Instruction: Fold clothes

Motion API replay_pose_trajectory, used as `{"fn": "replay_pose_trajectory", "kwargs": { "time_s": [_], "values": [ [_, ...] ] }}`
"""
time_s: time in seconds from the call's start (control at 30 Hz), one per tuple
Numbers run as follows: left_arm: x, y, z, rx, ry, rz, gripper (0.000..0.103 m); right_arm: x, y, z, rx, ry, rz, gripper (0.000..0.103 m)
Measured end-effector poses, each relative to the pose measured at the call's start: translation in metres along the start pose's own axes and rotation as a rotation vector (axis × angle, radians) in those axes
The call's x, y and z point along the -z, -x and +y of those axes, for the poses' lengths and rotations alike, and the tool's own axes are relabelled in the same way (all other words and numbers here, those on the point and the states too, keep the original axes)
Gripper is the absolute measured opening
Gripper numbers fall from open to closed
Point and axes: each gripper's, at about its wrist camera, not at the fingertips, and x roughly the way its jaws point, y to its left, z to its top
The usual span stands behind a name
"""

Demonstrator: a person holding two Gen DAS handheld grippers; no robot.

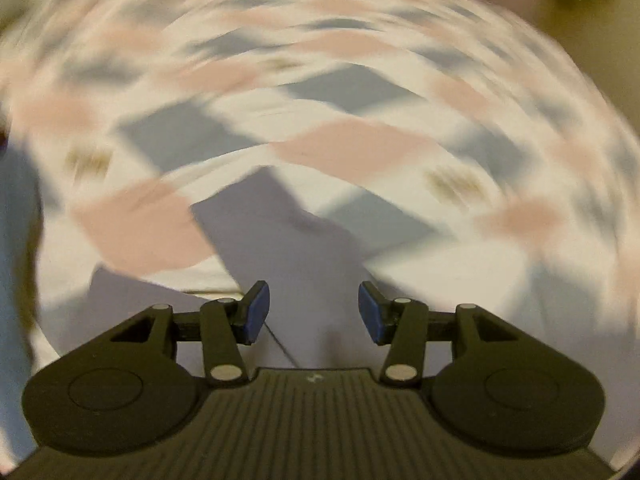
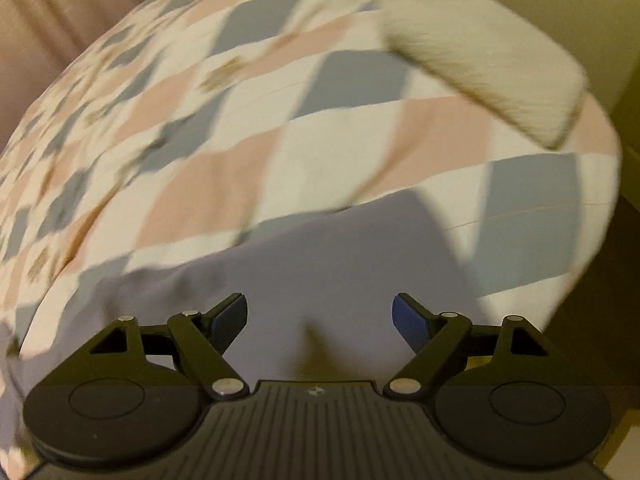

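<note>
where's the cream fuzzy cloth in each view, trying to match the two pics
Left wrist view: not in it; only the blurred checked bedspread beyond the open left gripper.
Right wrist view: the cream fuzzy cloth lies at upper right, on the bedspread near its right edge, well beyond the open right gripper.
Shared landmark: the pink, grey and white checked bedspread.

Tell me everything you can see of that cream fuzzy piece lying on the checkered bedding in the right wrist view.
The cream fuzzy piece looks like a soft, pile-textured fabric, plain off-white, roughly oblong with a straight lower edge. It lies flat on the checkered bedding near its far right edge, set at a diagonal. What garment it is, or whether it is folded, cannot be told through the blur. The open right gripper is well short of it and not touching it.
</note>
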Motion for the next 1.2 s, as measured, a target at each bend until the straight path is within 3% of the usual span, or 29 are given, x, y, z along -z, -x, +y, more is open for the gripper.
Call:
{"fn": "replay_pose_trajectory", "kwargs": {
  "time_s": [0.07,0.17,0.3,0.33,0.4,0.47,0.6,0.7,0.8,0.97,1.07,1.2],
  "values": [
    [-0.021,-0.031,0.039,0.001,0.204,0.038,0.044,0.013,0.0,0.02,-0.016,0.005,0.016,0.082],
    [-0.038,-0.068,0.086,-0.011,0.392,0.071,0.043,0.034,-0.006,0.042,-0.032,-0.024,0.059,0.082],
    [-0.046,-0.11,0.111,0.004,0.485,0.129,0.042,0.063,-0.009,0.067,-0.022,-0.076,0.11,0.082],
    [-0.047,-0.117,0.114,0.019,0.494,0.138,0.036,0.068,-0.009,0.073,-0.022,-0.084,0.116,0.082],
    [-0.049,-0.12,0.117,0.048,0.479,0.126,0.0,0.078,-0.008,0.086,-0.022,-0.097,0.125,0.082],
    [-0.052,-0.102,0.118,0.087,0.424,0.062,0.0,0.083,-0.005,0.101,-0.023,-0.079,0.117,0.08],
    [-0.048,-0.01,0.129,0.122,0.242,-0.173,0.0,0.092,0.002,0.139,-0.053,0.016,0.098,0.08],
    [-0.026,0.039,0.163,0.131,0.245,-0.227,0.0,0.102,0.001,0.178,-0.085,0.122,0.096,0.08],
    [0.006,0.034,0.191,0.104,0.253,-0.169,0.0,0.116,-0.006,0.218,-0.129,0.213,0.117,0.08],
    [0.06,-0.016,0.223,0.039,0.313,-0.012,0.005,0.142,-0.017,0.273,-0.184,0.353,0.154,0.08],
    [0.067,-0.017,0.235,0.082,0.376,-0.032,0.005,0.158,-0.016,0.291,-0.183,0.439,0.167,0.08],
    [0.061,-0.005,0.239,0.117,0.36,-0.057,0.003,0.172,-0.018,0.301,-0.182,0.474,0.195,0.08]
  ]
}}
